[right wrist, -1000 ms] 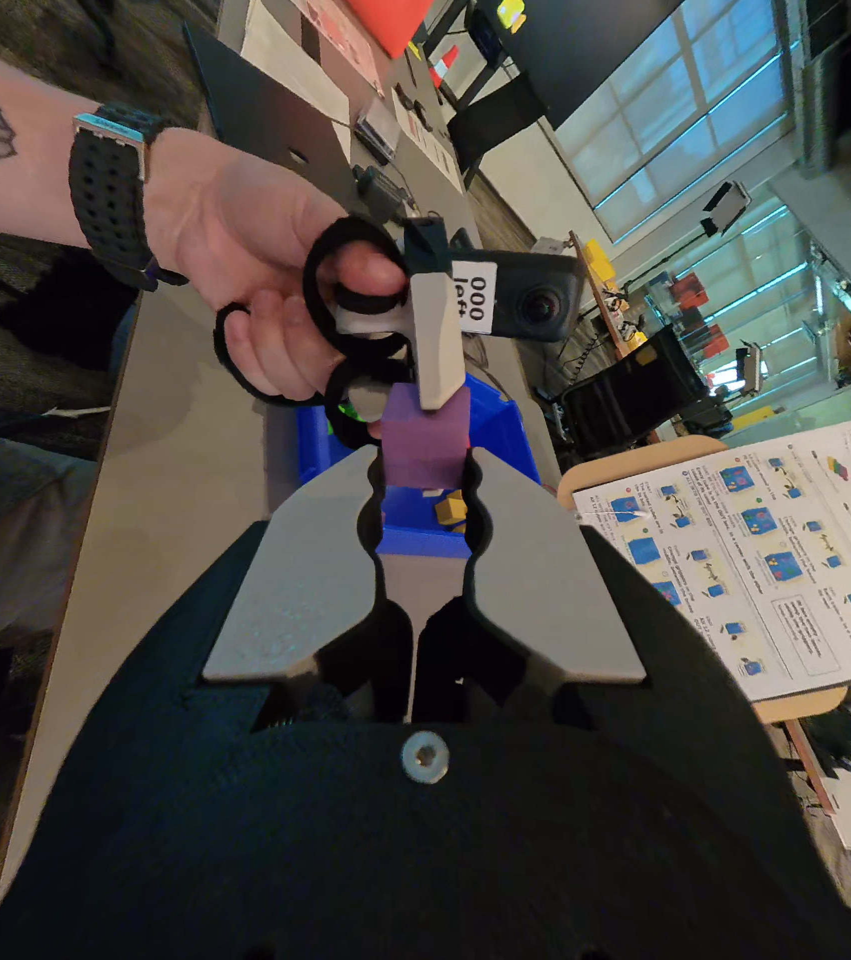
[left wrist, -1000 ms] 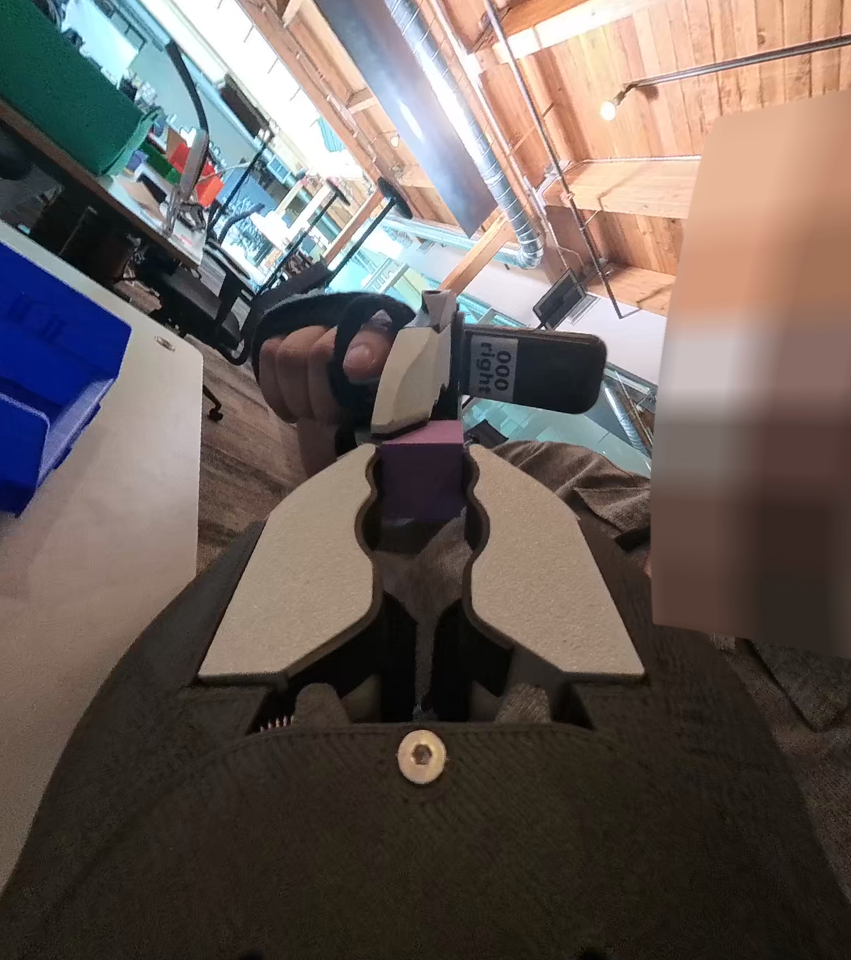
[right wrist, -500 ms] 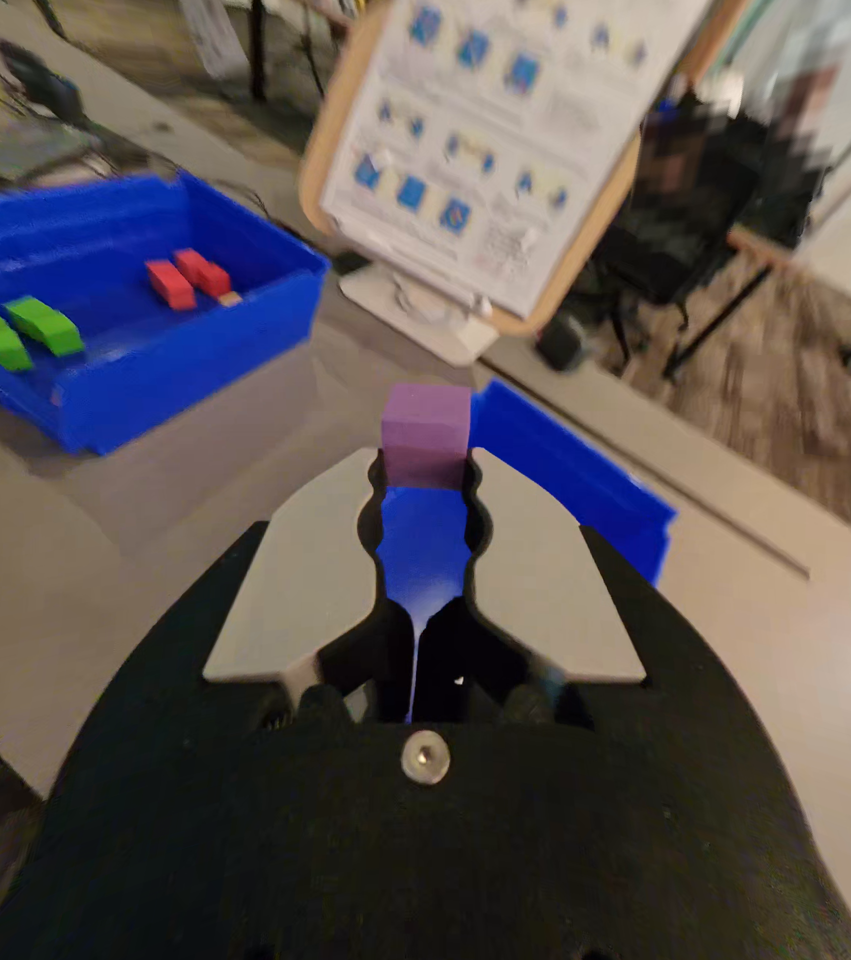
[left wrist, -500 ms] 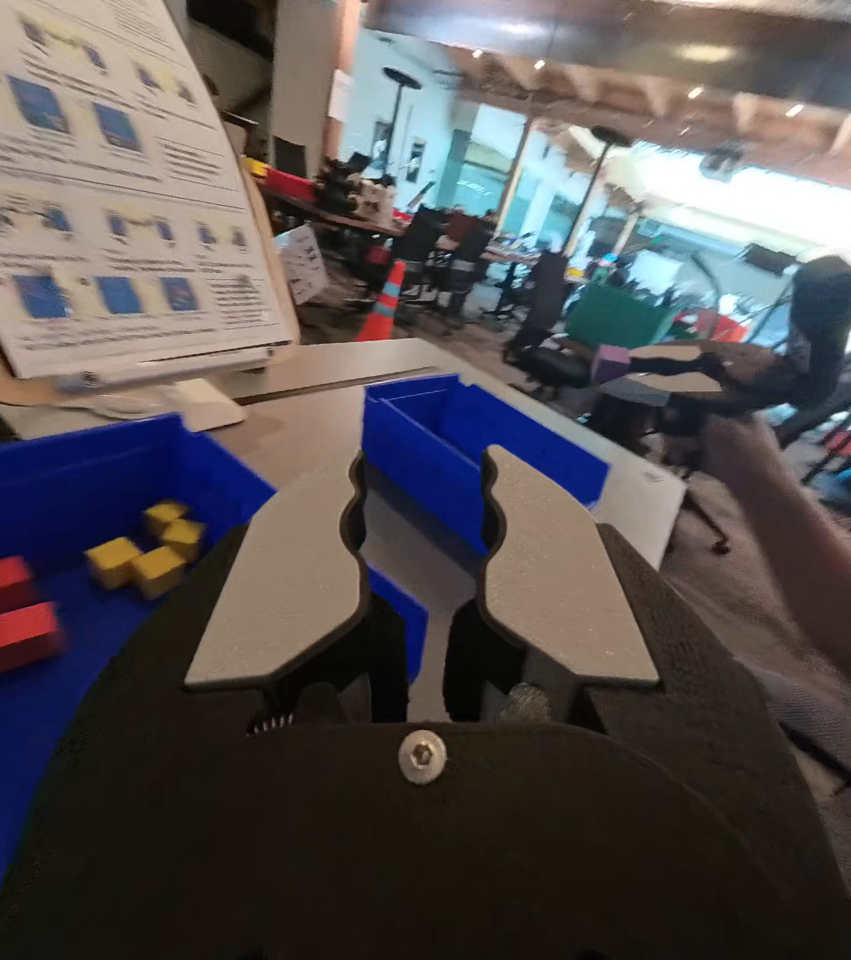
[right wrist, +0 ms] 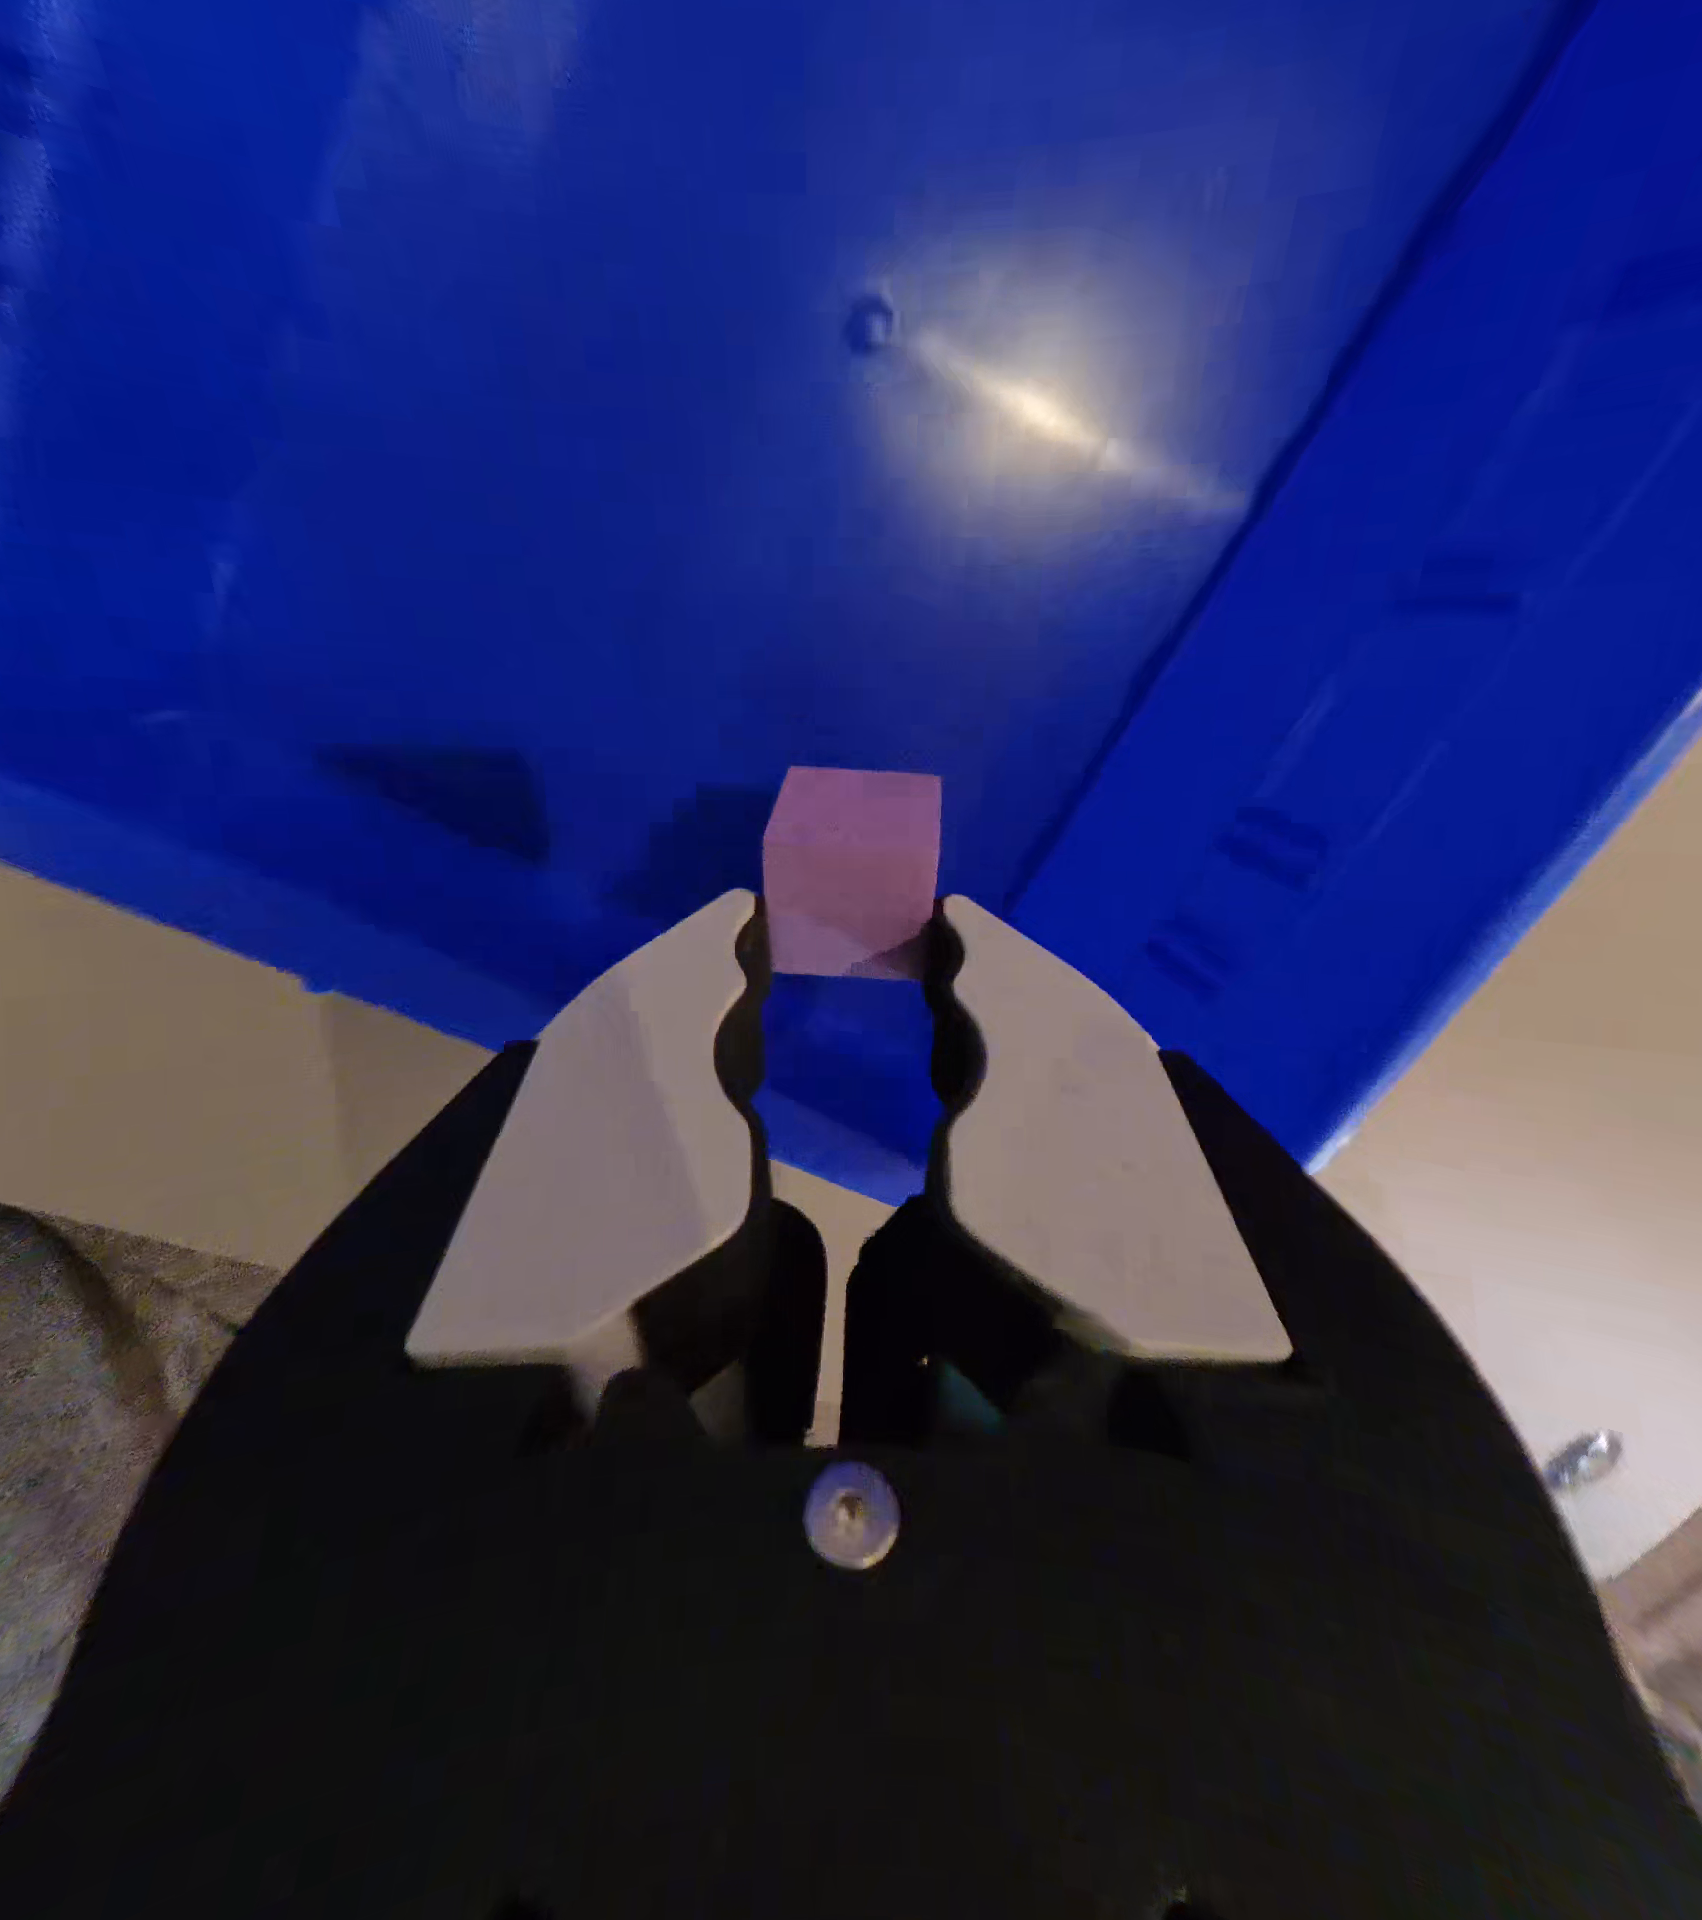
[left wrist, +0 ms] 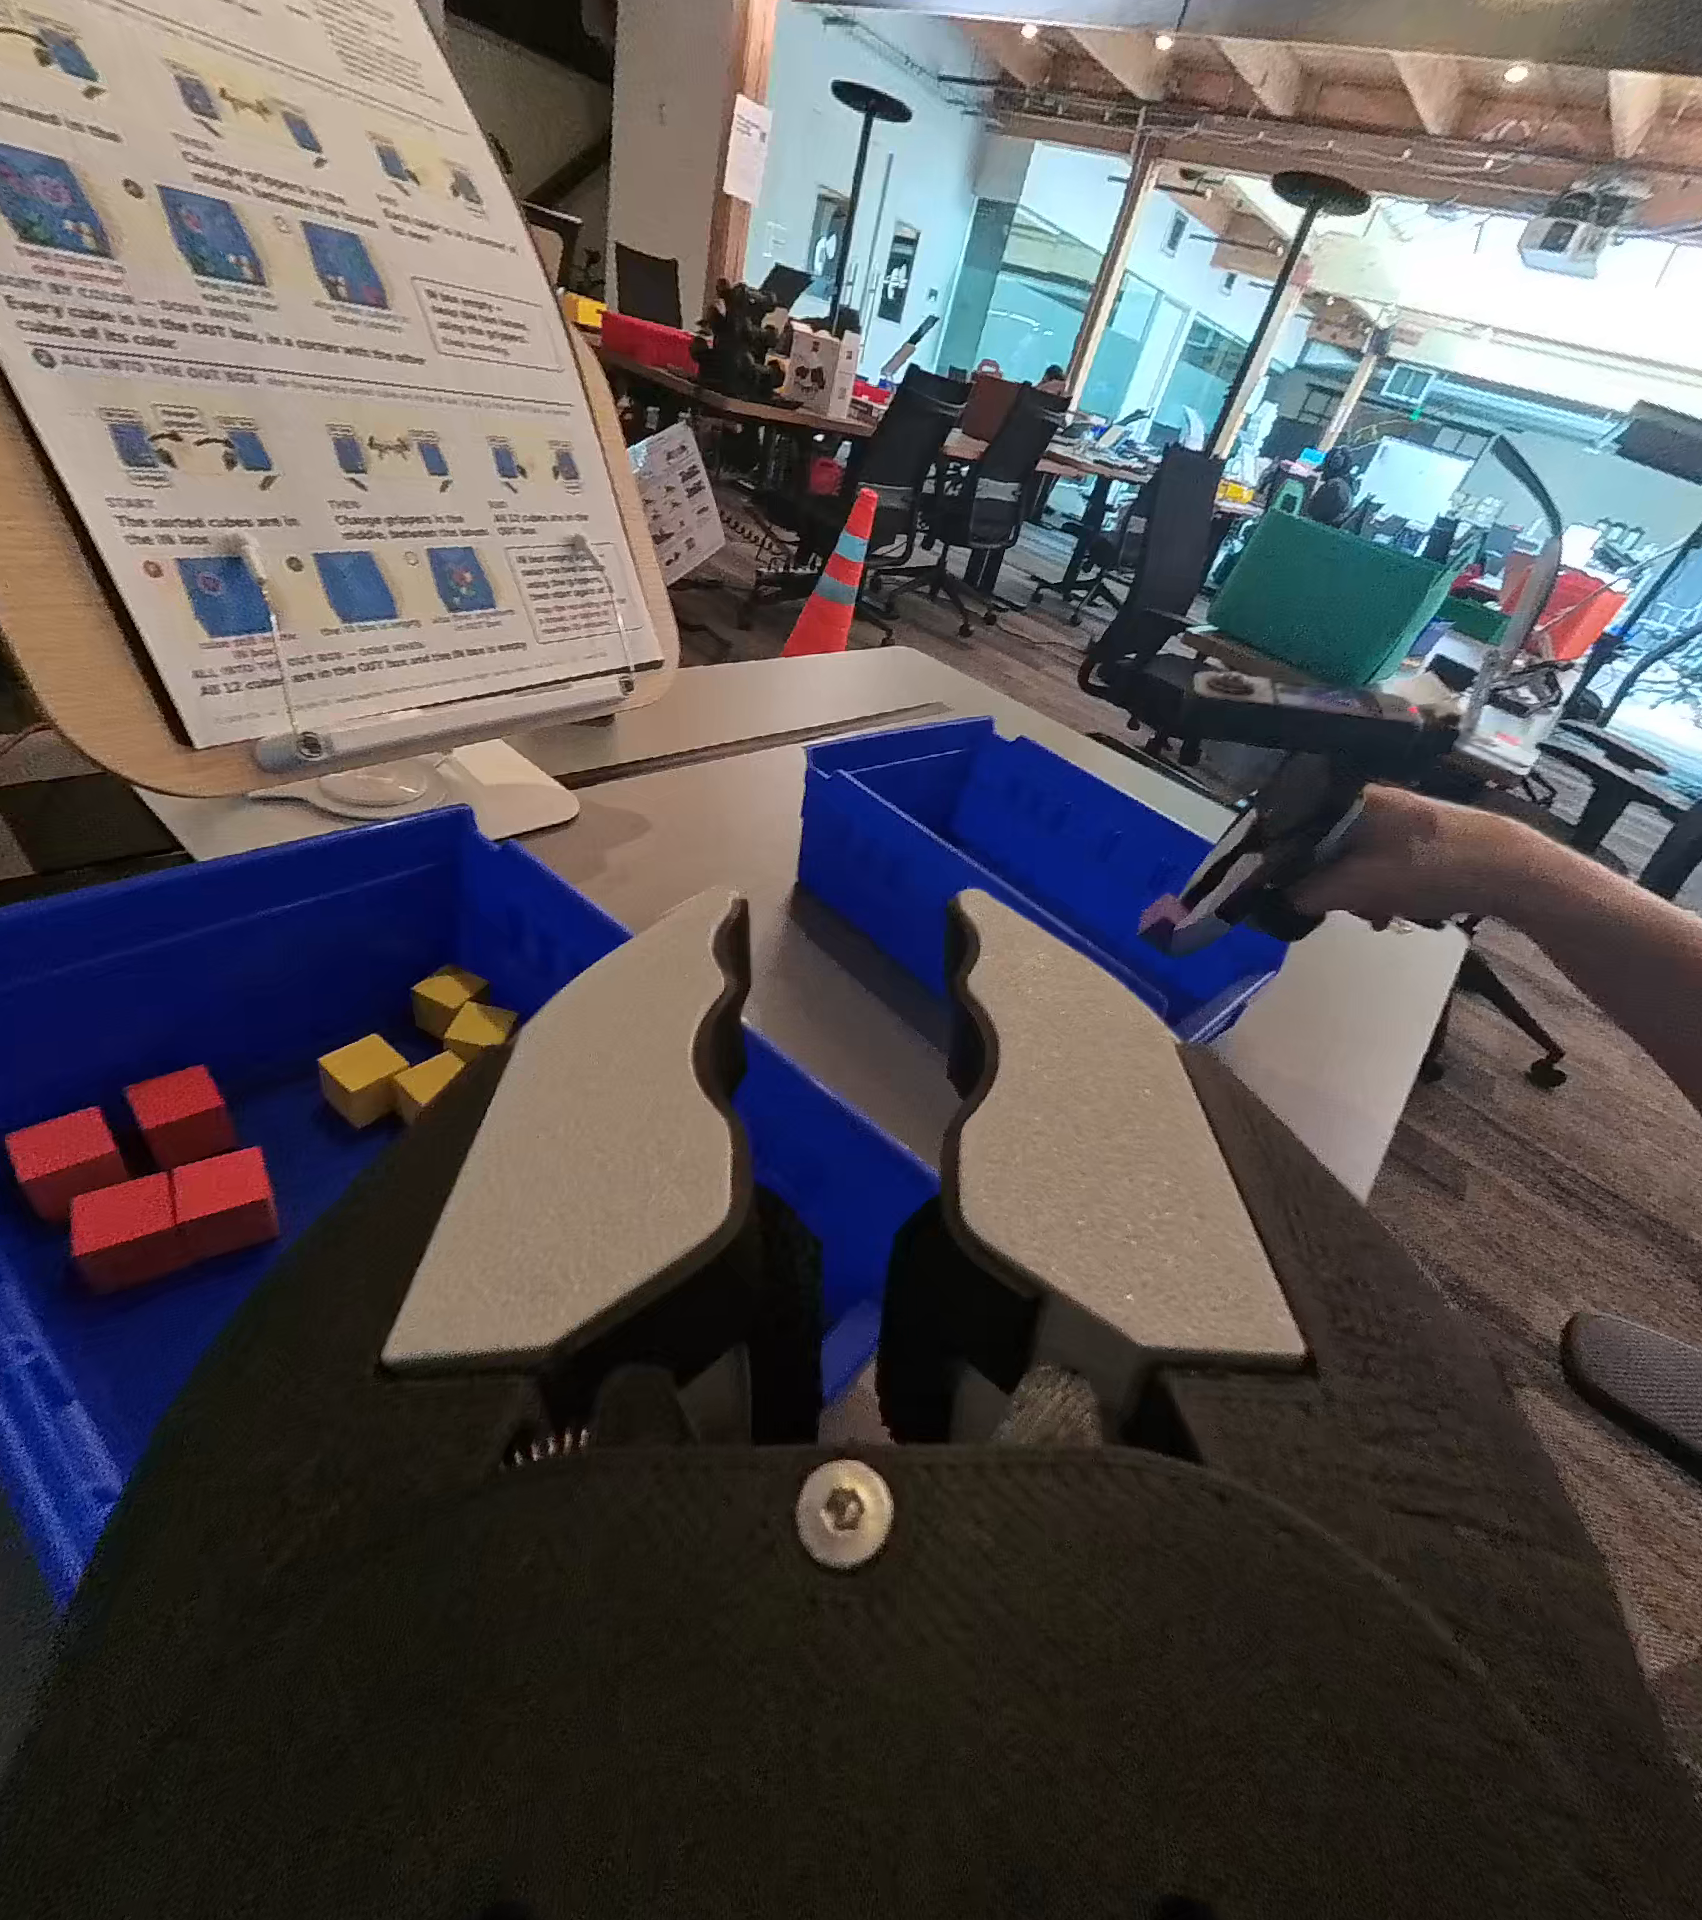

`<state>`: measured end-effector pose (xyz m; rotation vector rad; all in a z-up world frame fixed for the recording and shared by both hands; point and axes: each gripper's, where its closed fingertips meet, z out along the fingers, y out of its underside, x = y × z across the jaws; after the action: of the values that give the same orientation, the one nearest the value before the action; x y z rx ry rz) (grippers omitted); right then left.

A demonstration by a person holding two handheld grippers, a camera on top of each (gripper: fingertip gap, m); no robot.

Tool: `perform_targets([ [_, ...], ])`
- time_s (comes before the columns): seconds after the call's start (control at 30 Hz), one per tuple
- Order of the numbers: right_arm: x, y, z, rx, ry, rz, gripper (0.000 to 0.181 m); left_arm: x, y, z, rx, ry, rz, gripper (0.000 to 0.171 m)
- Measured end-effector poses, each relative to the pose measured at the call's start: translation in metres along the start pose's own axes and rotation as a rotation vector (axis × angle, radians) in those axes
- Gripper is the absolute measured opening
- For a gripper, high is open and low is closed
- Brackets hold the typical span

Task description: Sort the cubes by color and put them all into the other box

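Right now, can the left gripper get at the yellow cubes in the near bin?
Probably yes. The left gripper is open and empty, just right of the yellow cubes, which lie uncovered in the open-topped blue bin. Only the bin wall sits between.

The cube [right wrist: 852, 868] is purple. Both bins [left wrist: 203, 935] [left wrist: 930, 821] are blue. Red blocks [left wrist: 140, 1174] and yellow blocks [left wrist: 411, 1049] lie in the left bin. The cone [left wrist: 831, 582] is orange with blue stripes.

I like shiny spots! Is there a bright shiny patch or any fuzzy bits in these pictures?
Right wrist view: a white glare streak on the blue bin's floor, and the bottom right corner smears with blur; the purple cube in the right gripper stays fairly sharp. Left wrist view: sharp, windows washed out bright, instruction sheet bowed by the wide lens.
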<state>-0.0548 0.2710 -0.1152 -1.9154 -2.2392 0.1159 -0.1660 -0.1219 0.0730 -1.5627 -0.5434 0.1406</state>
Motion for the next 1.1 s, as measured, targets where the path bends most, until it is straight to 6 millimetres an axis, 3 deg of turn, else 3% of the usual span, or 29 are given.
perform_targets([
  [0.17, 0.004, 0.019, 0.026, -0.217, 0.018, 0.022, 0.029, -0.013, 0.008, 0.001, -0.033, -0.030, -0.009, 0.036],
  [0.3, 0.002, 0.027, 0.039, -0.289, -0.003, 0.037, 0.029, -0.031, 0.028, 0.005, -0.133, -0.087, -0.004, 0.036],
  [0.43, 0.001, 0.027, 0.040, -0.294, -0.023, 0.053, 0.031, -0.055, 0.049, 0.001, -0.252, -0.175, 0.003, 0.036],
  [0.6, -0.002, 0.027, 0.033, -0.273, -0.030, 0.042, 0.059, -0.066, 0.055, -0.003, -0.278, -0.205, -0.012, 0.041],
  [0.8, -0.006, 0.003, -0.011, -0.093, -0.008, 0.008, 0.055, -0.059, 0.062, 0.005, -0.326, -0.183, 0.011, 0.041],
  [0.97, -0.007, -0.027, -0.072, 0.208, 0.058, -0.012, 0.053, -0.054, 0.097, 0.022, -0.526, -0.172, 0.050, 0.042],
  [1.1, -0.018, -0.036, -0.109, 0.451, 0.066, -0.006, 0.054, -0.056, 0.116, 0.034, -0.604, -0.205, 0.052, 0.043],
])
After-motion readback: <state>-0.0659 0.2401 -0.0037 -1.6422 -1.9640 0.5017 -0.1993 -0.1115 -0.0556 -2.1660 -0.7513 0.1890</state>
